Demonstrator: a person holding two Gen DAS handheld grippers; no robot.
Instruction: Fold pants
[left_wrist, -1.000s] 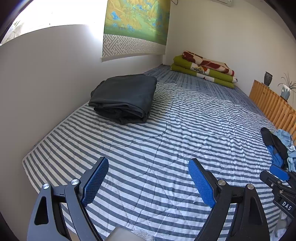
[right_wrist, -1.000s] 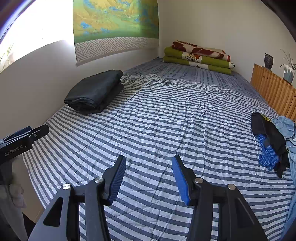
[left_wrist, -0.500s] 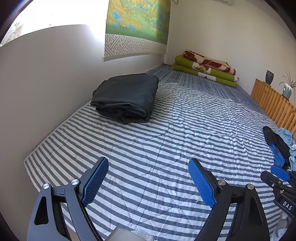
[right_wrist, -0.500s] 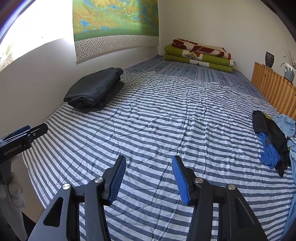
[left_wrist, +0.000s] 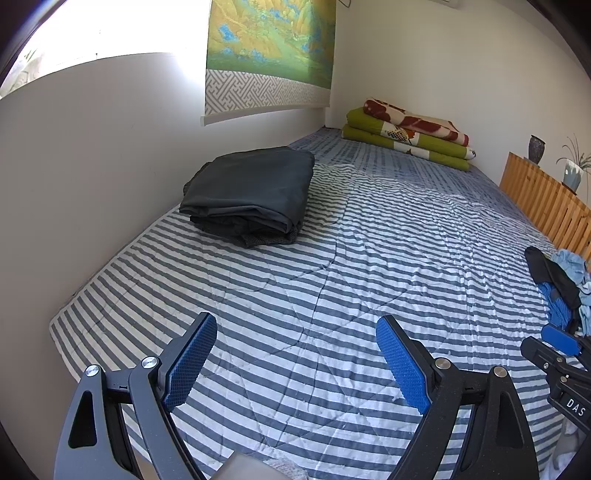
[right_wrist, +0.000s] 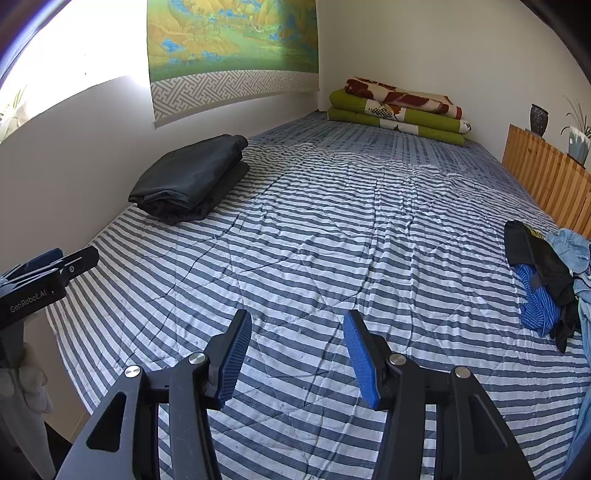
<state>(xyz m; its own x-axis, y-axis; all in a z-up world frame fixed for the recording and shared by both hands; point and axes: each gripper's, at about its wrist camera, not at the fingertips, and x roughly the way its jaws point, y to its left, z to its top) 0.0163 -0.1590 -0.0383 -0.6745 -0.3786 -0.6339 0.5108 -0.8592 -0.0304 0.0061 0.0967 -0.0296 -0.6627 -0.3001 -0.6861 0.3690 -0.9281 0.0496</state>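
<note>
Two grippers held over striped bedcover (left_wrist: 332, 266), both empty. Left gripper (left_wrist: 295, 363): blue-padded fingers (left_wrist: 190, 363) spread wide, nothing between them but cover. Right gripper (right_wrist: 297, 356): fingers (right_wrist: 360, 356) parted to a narrower gap, likewise over bare cover.

Folded dark pants (left_wrist: 251, 194) lay well ahead of the left fingers and off toward the left finger's side, against the wall edge of the bed, apart from both grippers. Seen from the right wrist, same folded stack (right_wrist: 192, 181) sat far ahead and well left of the left finger.

Loose pile of clothes (right_wrist: 543, 273) (black, blue-striped, pale blue) lay ahead and far right of the right finger, near the wooden slatted rail (right_wrist: 546, 177). Folded green and red blankets (left_wrist: 406, 134) stacked at the far end, straight ahead beyond both finger pairs. Tip of the right gripper visible at the right edge of the left view; tip of the left gripper visible at the left edge of the right view.
</note>
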